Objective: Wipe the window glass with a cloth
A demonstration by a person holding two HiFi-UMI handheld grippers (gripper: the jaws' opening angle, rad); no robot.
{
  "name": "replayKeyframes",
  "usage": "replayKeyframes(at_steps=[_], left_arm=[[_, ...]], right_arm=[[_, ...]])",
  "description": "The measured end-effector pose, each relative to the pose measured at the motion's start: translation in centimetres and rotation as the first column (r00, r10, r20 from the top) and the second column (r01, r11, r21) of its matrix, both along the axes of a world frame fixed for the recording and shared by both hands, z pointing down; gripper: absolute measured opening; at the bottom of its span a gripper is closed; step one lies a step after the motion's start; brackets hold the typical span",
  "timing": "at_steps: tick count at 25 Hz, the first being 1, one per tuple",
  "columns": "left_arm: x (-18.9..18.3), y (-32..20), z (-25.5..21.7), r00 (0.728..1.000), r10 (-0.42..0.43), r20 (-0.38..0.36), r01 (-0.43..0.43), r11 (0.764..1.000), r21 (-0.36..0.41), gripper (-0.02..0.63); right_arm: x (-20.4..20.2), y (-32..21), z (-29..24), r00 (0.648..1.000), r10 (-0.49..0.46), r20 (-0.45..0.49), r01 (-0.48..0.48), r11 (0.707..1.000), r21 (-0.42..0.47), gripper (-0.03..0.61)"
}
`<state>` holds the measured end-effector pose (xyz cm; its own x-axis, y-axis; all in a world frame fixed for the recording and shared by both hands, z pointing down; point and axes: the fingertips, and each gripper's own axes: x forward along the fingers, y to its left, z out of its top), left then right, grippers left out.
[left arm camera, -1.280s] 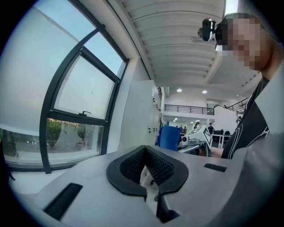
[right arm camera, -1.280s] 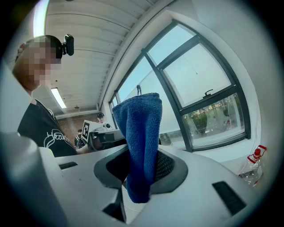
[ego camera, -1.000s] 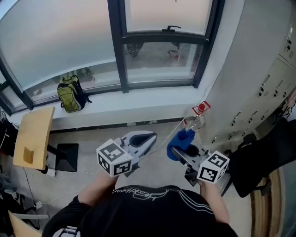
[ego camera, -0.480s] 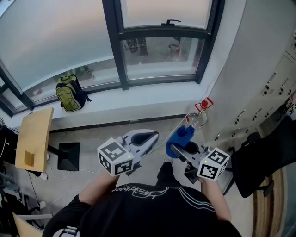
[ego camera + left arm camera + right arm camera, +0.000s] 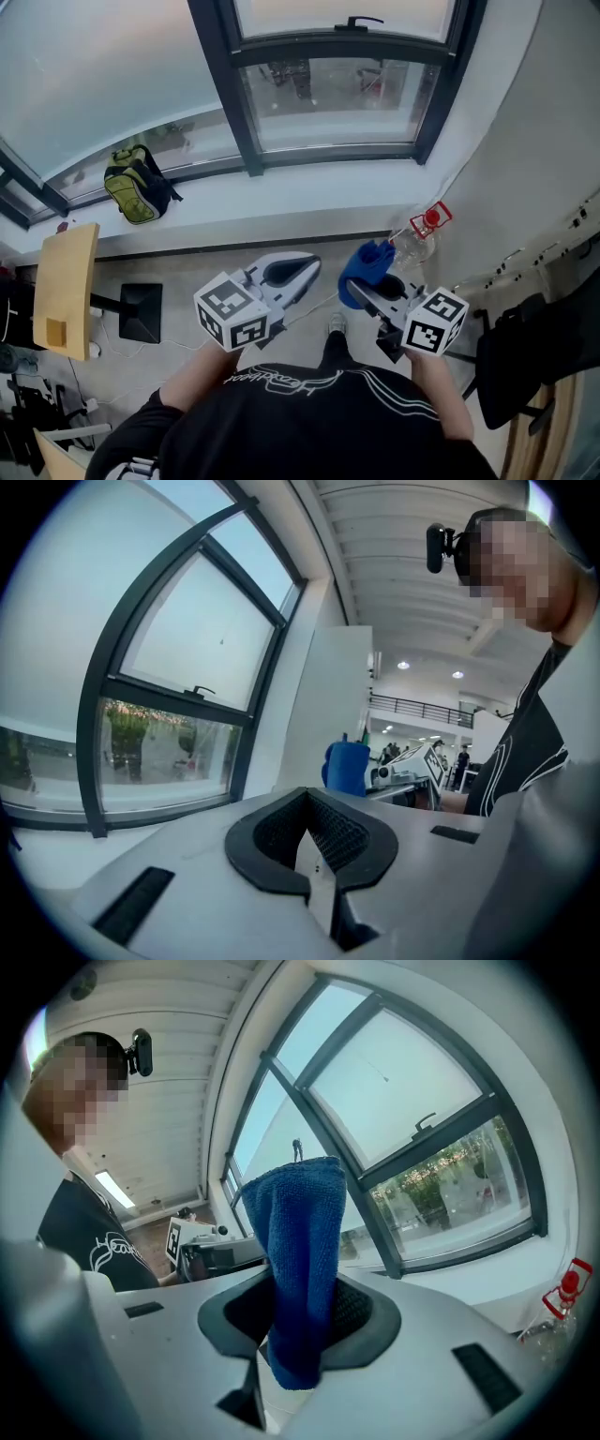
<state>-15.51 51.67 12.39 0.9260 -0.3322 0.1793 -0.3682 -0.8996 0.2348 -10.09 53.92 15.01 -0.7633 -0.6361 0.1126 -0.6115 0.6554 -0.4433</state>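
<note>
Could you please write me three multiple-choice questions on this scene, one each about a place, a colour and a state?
1. Where is the backpack?
A) on the ledge under the window
B) hung on a hook
C) on the person's back

2. What colour is the cloth?
A) white
B) red
C) blue

3. How is the left gripper?
A) shut on the cloth
B) shut with nothing in it
C) wide open

Answers:
1 A: it stands on the pale ledge, against the window.
2 C: the blue cloth sticks up from the right gripper, whose jaws pinch it.
3 B: its jaws meet, with nothing between them.
</note>
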Motion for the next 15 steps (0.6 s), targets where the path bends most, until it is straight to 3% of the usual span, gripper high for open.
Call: replayKeyframes(at_steps=[9,15], left_arm=[[6.1,-17.5,2.2,0.994,-0.104,0.033,0.105,0.994,-0.032,0.005],[5.1,-23.5,2.2,0.980,-0.195,0.035,0.196,0.980,-0.020,0.005]], right_arm=[[5.6,-17.5,1.4,0.995,-0.091,-0.028,0.091,0.996,0.009,0.092],[5.4,-24.8,1.1,0.993,-0.116,-0.014,0.117,0.993,0.015,0.093]])
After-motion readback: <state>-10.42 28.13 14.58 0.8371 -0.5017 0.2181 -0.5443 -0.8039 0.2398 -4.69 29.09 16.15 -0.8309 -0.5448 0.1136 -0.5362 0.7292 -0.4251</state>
